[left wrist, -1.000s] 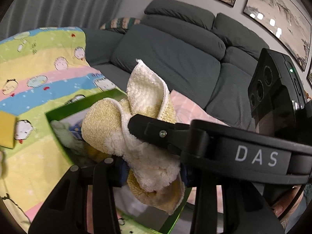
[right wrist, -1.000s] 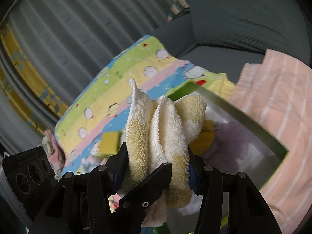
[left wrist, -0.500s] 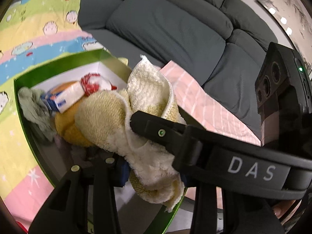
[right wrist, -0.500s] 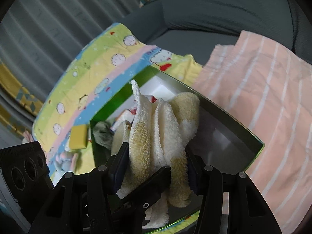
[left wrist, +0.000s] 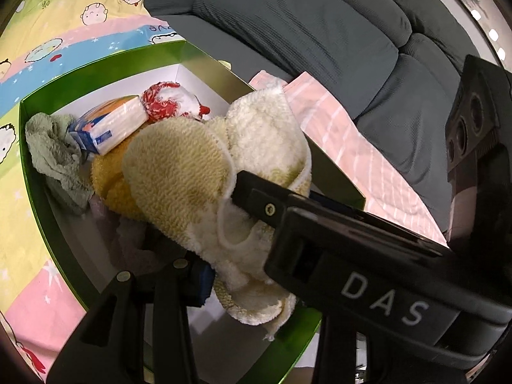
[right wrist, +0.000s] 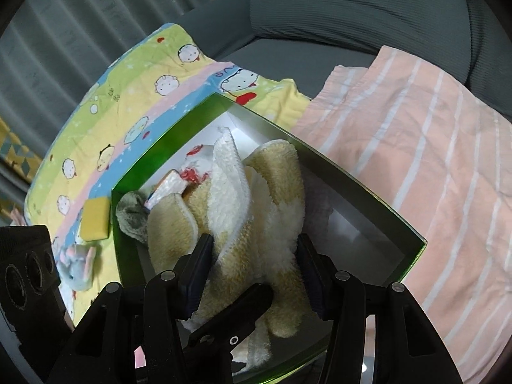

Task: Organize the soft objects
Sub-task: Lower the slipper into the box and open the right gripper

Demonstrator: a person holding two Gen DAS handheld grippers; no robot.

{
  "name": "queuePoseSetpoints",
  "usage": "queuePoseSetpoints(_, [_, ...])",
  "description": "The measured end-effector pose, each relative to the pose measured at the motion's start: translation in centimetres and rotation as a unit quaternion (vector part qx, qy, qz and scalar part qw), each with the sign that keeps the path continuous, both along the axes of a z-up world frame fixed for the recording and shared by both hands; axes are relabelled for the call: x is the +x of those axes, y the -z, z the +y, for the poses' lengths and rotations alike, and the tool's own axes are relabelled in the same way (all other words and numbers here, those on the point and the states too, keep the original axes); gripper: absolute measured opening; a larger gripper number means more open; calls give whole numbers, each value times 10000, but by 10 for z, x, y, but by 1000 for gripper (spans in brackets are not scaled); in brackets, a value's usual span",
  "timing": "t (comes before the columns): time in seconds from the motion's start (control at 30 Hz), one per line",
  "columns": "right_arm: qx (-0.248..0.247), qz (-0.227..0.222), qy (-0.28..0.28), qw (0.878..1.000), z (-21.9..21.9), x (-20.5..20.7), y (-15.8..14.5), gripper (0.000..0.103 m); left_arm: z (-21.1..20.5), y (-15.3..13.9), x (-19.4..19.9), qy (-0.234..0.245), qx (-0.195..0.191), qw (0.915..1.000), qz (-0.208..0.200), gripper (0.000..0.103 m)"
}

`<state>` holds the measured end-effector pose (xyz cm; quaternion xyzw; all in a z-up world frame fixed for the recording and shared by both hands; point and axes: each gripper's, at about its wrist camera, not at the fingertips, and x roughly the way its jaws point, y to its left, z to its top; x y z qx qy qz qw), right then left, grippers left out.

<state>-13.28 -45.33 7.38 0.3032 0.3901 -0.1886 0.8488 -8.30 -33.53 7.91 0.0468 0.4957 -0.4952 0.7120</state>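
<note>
Far left of the tongs, a yellow sponge lies on the cartoon blanket. Next, inside the green box, a grey-green rag and a tissue pack. The left tongs are easing open on the cream towel, which hangs over the box. The right tongs squeeze the same towel between their pads. Right of them, a pink striped cloth.
</note>
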Motion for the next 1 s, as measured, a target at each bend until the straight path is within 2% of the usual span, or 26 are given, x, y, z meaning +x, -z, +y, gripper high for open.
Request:
queuePoseSetpoints(0.13, [12, -45, -2, 10000, 0, -1, 0, 55, 2, -1, -1, -21, 40, 10000, -61, 44])
queuePoseSetpoints(0.23, [-4, -118, 46, 9999, -1, -4, -2, 56, 5, -7, -1, -84, 65, 9996, -266, 53])
queuePoseSetpoints(0.37, [-305, -337, 285, 9986, 2, -15, -16, 67, 14, -18, -1, -158, -52, 9988, -462, 78])
queuePoseSetpoints(0.4, [-335, -436, 301, 9980, 2, -17, -19, 71, 20, -22, -1, -231, -101, 9981, -566, 82])
queuePoseSetpoints(0.53, [-444, -651, 398, 9961, 7, -22, -28, 84, 38, -34, 0, -424, -260, 9953, -827, 85])
queuePoseSetpoints(0.6, [-576, -676, 436, 9951, 11, -21, -31, 87, 49, -37, 1, -578, -290, 9934, -946, 98])
queuePoseSetpoints(0.63, [-650, -694, 428, 9946, 13, -20, -33, 88, 53, -39, 1, -631, -310, 9926, -989, 100])
queuePoseSetpoints(0.73, [-824, -657, 410, 9936, 19, -18, -35, 90, 71, -42, 5, -866, -397, 9891, -1119, 102])
queuePoseSetpoints(0.83, [-979, -653, 449, 9920, 25, -16, -38, 90, 89, -42, 13, -1161, -439, 9863, -1086, 102])
queuePoseSetpoints(1.0, [-1086, -1009, 582, 9872, 35, -22, -49, 91, 122, -43, 17, -1526, -569, 9801, -1138, 102])
